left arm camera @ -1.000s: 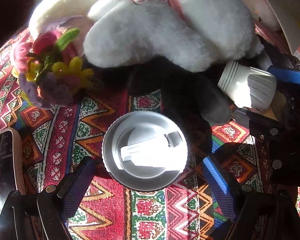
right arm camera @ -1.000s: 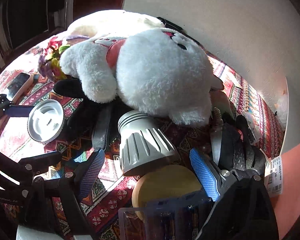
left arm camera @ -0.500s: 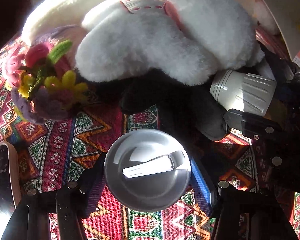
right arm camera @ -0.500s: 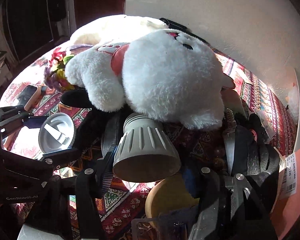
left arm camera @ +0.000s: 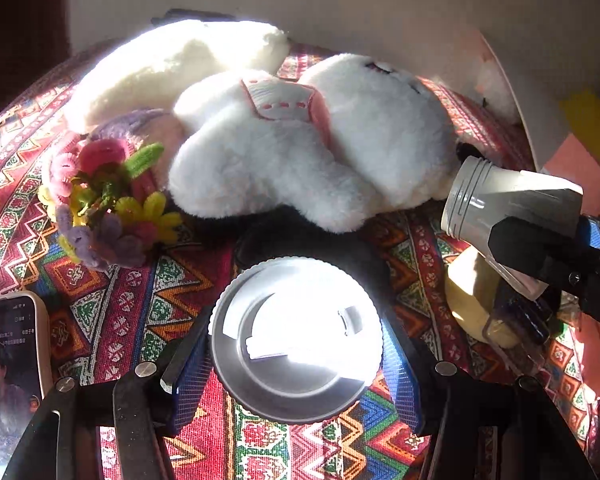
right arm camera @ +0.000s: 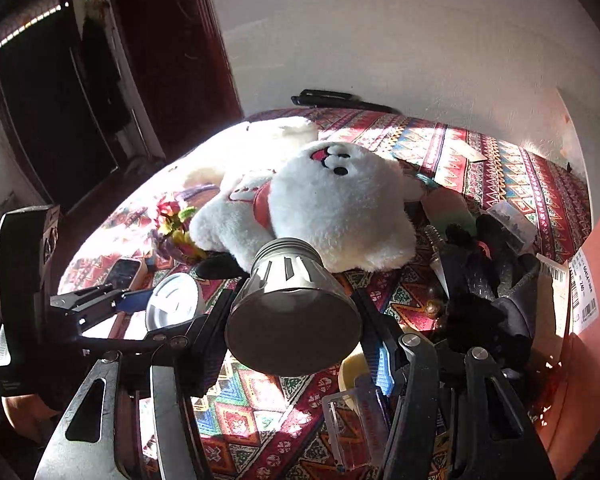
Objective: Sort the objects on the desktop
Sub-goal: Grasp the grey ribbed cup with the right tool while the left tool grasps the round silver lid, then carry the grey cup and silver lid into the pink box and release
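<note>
The left tongs (left arm camera: 296,364) pinch the lid (left arm camera: 296,340) at two opposite points of its ribbed rim, one blue pad on the left edge and one on the right. The lid faces up, flat, with its small bar handle lying roughly left to right, and it seems lifted a little above the table (left arm camera: 132,312), though I cannot tell this for sure.

The right tongs (right arm camera: 294,354) pinch the grey cone (right arm camera: 292,312) across its wide end. Its long axis runs along the fingers: the wide open mouth points back to the camera and the narrow threaded neck points away, toward the plush dog (right arm camera: 332,212). In the left wrist view the cone is at the right of the lid, held above the table, with its neck turned to the left, toward the lid's side.

So both parts are already in the tongs, the lid on the left and the cone on the right, near but apart. If they belong together, the next move depends on turning one opening to meet the other. A phone (left arm camera: 12,360) lies near left, and woolly flowers (left arm camera: 108,200) lie farther left, beside the dog.
</note>
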The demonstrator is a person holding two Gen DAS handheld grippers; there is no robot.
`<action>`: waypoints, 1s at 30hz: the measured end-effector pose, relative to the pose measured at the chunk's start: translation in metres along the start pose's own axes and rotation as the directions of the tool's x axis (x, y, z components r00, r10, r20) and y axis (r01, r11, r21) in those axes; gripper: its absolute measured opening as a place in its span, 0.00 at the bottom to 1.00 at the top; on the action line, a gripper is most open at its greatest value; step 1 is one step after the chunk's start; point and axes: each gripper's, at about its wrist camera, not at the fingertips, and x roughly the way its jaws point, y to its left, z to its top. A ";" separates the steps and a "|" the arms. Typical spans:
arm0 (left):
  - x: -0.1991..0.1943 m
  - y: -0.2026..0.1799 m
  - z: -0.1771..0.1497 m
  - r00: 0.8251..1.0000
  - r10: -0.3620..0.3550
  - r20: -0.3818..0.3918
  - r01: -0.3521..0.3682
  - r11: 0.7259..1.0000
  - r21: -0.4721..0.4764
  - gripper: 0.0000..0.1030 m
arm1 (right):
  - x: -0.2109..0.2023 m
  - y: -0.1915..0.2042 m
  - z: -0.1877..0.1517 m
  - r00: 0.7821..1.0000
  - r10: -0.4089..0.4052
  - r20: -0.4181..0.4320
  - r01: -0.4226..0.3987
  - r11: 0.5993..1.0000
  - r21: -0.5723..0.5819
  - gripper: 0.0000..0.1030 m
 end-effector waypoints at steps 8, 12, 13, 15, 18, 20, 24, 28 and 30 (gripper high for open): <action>-0.045 -0.015 0.011 0.995 -0.067 0.074 0.069 0.998 -0.015 0.63 | -0.031 0.015 0.012 0.989 0.032 0.144 -0.040 0.998 0.055 0.59; -0.063 -0.037 0.035 0.985 -0.094 0.148 0.091 0.996 0.022 0.63 | -0.069 0.015 0.017 0.971 0.033 0.238 -0.049 0.997 0.060 0.59; -0.069 -0.046 0.038 0.982 -0.110 0.156 0.106 0.994 0.034 0.63 | -0.080 0.014 0.017 0.964 0.031 0.263 -0.049 0.997 0.060 0.59; -0.079 -0.065 0.044 0.975 -0.143 0.170 0.134 0.989 0.063 0.63 | -0.105 0.007 0.016 0.948 0.017 0.318 -0.041 0.997 0.070 0.59; -0.088 -0.096 0.054 0.965 -0.188 0.182 0.168 0.978 0.122 0.63 | -0.144 -0.015 0.011 0.917 -0.027 0.397 -0.024 0.992 0.123 0.60; -0.091 -0.115 0.062 0.958 -0.221 0.181 0.194 0.969 0.155 0.63 | -0.171 -0.032 0.006 0.892 -0.068 0.447 -0.011 0.985 0.172 0.60; -0.093 -0.165 0.070 0.941 -0.297 0.164 0.259 0.941 0.220 0.63 | -0.225 -0.078 -0.013 0.831 -0.180 0.526 0.015 0.953 0.303 0.60; -0.089 -0.226 0.071 0.927 -0.350 0.134 0.295 0.903 0.313 0.63 | -0.259 -0.133 -0.041 0.792 -0.336 0.510 0.064 0.876 0.478 0.60; -0.085 -0.258 0.067 0.923 -0.370 0.111 0.309 0.880 0.361 0.63 | -0.270 -0.160 -0.055 0.781 -0.419 0.463 0.113 0.824 0.556 0.60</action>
